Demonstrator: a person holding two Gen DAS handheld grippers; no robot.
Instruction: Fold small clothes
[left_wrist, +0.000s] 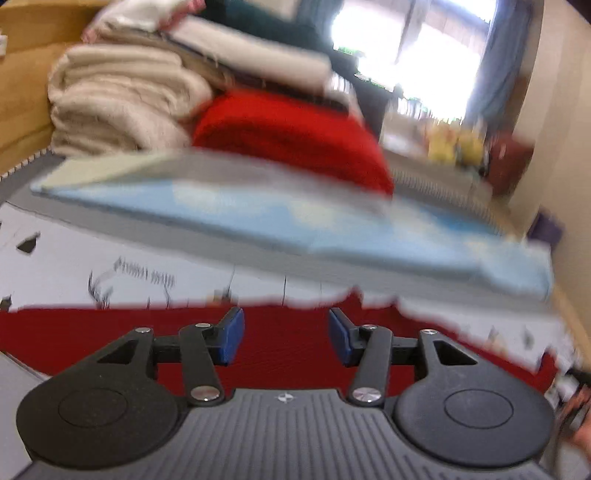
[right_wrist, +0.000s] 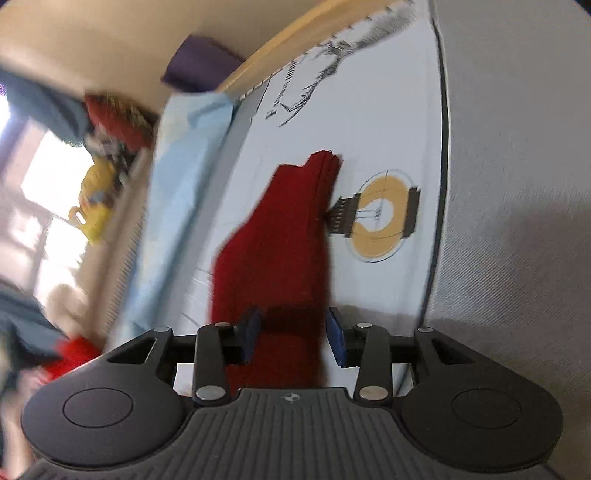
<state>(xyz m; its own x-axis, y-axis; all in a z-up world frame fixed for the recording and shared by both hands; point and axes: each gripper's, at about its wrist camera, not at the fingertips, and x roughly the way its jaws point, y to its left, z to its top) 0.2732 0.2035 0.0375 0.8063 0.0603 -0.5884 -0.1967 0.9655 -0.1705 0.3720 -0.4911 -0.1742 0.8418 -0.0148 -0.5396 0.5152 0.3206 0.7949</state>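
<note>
A dark red knitted garment (right_wrist: 273, 236) lies flat on the white printed bed cover (right_wrist: 388, 122). It also shows in the left wrist view (left_wrist: 284, 350) as a wide red strip under the fingers. My left gripper (left_wrist: 286, 338) is open, its blue pads (left_wrist: 232, 334) just above the red cloth. My right gripper (right_wrist: 293, 338) is open, with the near end of the red garment lying between its pads (right_wrist: 336, 339). Neither gripper grips the cloth.
A light blue folded cloth (left_wrist: 295, 221) lies beyond the red garment. Behind it stands a pile of folded cream towels (left_wrist: 122, 103) and a red blanket (left_wrist: 291, 136). A wooden bed frame (left_wrist: 22, 92) is at the left. A bright window (left_wrist: 413, 48) is at the back.
</note>
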